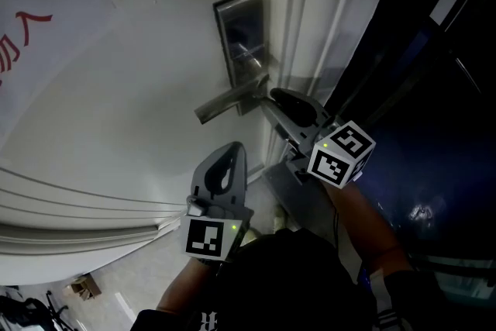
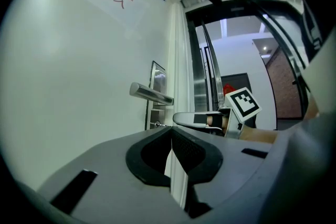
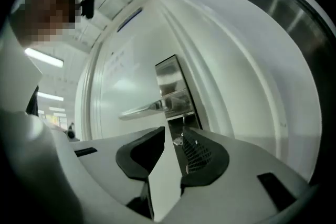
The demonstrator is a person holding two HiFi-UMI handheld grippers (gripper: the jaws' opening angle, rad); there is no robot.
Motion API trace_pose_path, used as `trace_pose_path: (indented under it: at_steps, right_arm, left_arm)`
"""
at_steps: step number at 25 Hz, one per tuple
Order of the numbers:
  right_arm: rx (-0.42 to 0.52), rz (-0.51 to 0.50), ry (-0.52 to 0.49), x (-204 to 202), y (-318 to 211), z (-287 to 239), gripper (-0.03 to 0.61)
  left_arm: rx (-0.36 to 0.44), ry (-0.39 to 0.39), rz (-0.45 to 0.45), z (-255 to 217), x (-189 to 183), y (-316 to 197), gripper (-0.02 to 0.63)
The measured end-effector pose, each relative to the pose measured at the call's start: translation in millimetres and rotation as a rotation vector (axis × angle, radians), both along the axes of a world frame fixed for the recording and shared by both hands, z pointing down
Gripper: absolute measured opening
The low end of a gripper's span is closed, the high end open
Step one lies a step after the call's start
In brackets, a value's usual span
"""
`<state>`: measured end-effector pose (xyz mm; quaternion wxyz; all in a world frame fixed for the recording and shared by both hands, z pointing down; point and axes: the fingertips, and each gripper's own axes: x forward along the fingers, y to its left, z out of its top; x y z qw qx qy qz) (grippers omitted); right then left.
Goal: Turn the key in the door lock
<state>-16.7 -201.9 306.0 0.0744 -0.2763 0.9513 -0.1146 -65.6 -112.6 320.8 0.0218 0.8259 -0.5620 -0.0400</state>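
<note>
1. White door (image 1: pixel 116 89) fills the head view, with lock plate (image 1: pixel 240 35) and lever handle (image 1: pixel 223 105) near its edge. The right gripper (image 1: pixel 273 99) reaches in just under the lever, probably because the lock cylinder sits there. The left gripper (image 1: pixel 231 149) hangs lower, apart from the door
2. Left gripper view: jaws closed tip to tip on nothing, so it looks idle. A small key (image 2: pixel 156 124) juts from the plate below the lever, with the right gripper's tip just beside it
3. Right gripper view: jaws a narrow gap apart, key head at the mouth near one pad, no clear pinch. Judged lined up to clamp, then twist
</note>
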Motion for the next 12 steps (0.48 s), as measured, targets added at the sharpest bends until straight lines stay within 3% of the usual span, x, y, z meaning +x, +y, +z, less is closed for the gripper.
trace_pose_path:
  at_steps: [4, 12]
  right_arm:
    - [0.229, 0.068, 0.266, -7, 6, 7, 0.084]
    - [0.821, 0.302, 0.909, -22, -5, 29, 0.097]
  left_arm:
    - [-0.001, 0.002, -0.005, -1, -3, 1, 0.008]
    - [-0.003, 0.001, -0.016, -1, -6, 1, 0.008]
